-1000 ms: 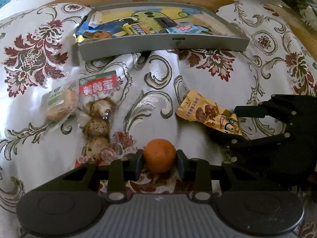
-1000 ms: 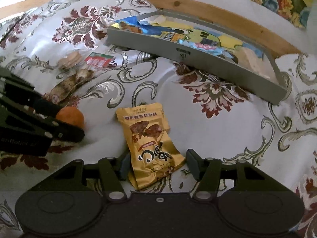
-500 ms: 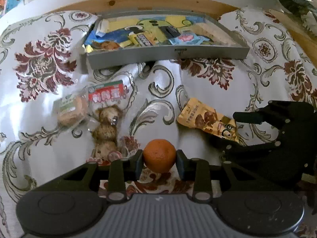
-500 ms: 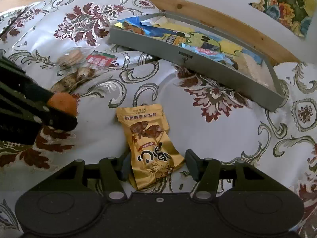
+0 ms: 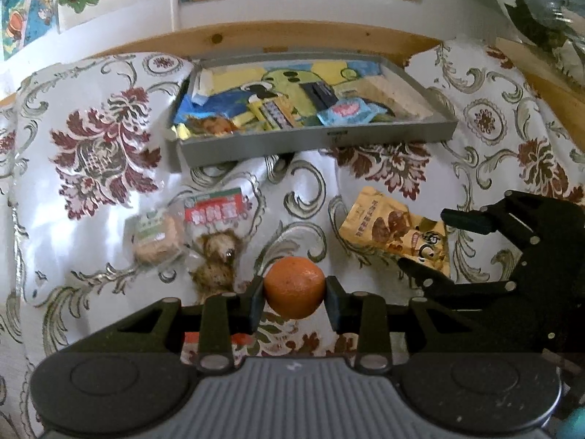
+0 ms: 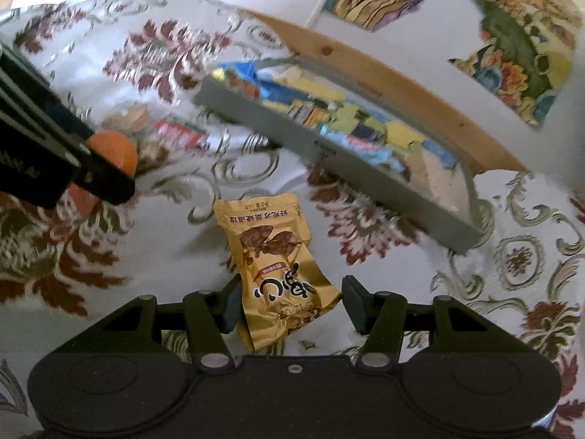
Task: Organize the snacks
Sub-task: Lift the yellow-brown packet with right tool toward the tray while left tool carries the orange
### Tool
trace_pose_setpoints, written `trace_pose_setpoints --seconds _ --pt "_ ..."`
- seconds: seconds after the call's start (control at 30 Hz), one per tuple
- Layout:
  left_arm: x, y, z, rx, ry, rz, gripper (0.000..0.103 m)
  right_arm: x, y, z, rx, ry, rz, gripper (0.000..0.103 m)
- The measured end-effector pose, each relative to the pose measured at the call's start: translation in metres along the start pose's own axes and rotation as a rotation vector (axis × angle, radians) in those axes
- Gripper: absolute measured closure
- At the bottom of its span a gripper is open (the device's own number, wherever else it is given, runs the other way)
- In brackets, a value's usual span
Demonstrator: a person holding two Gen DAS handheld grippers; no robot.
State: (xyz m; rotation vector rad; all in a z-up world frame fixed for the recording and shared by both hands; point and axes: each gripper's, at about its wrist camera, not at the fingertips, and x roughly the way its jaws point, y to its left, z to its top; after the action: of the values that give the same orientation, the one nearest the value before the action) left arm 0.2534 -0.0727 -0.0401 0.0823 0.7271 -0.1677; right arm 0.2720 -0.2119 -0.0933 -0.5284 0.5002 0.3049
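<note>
Right now the left claw [image 5: 294, 299] is clamped on a small orange [image 5: 294, 286], pinched at its widest points between the two pads, and carried clear of the flowered cloth [image 5: 91, 226] on the tabletop, short of the grey tray [image 5: 318, 139] that already holds a heap of packets. Being round and smooth, the fruit could roll out of the pads if the claw tilts or loosens before it is over the tray, and then run off across the rumpled cloth. The right claw [image 6: 289, 303] stands wide, its fingers either side of the lower end of the golden snack packet [image 6: 274, 256], which looks to lie on the cloth, though its near end may be lifted. One finger looks close against the packet's edge and the other apart, so a closing squeeze might only shove the slippery foil sideways, or catch a corner that slides free on the lift. Both claws work near each other, so they may bump on the way to the tray, and the right wrist view is blurred, so exact contact is unclear. The egg packet [image 5: 215, 216] and round biscuit [image 5: 155, 237] wait beside
</note>
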Motion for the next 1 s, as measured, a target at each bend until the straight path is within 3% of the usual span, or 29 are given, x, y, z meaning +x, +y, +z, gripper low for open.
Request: trace_pose_setpoints --seconds 0.53,0.77,1.0 --pt "-0.012 -0.007 0.049 -0.002 -0.101 0.028 0.065 -0.043 -0.034 0.04 0.103 -0.181 -0.064 0.045" --pt "0.004 -0.005 0.093 -0.057 -0.136 0.05 0.065 -0.022 -0.07 0.062 0.154 -0.229 -0.11 0.045" --pt "0.037 -0.007 0.143 -0.083 -0.189 0.076 0.065 0.019 -0.12 0.079 0.319 -0.209 -0.152 0.045"
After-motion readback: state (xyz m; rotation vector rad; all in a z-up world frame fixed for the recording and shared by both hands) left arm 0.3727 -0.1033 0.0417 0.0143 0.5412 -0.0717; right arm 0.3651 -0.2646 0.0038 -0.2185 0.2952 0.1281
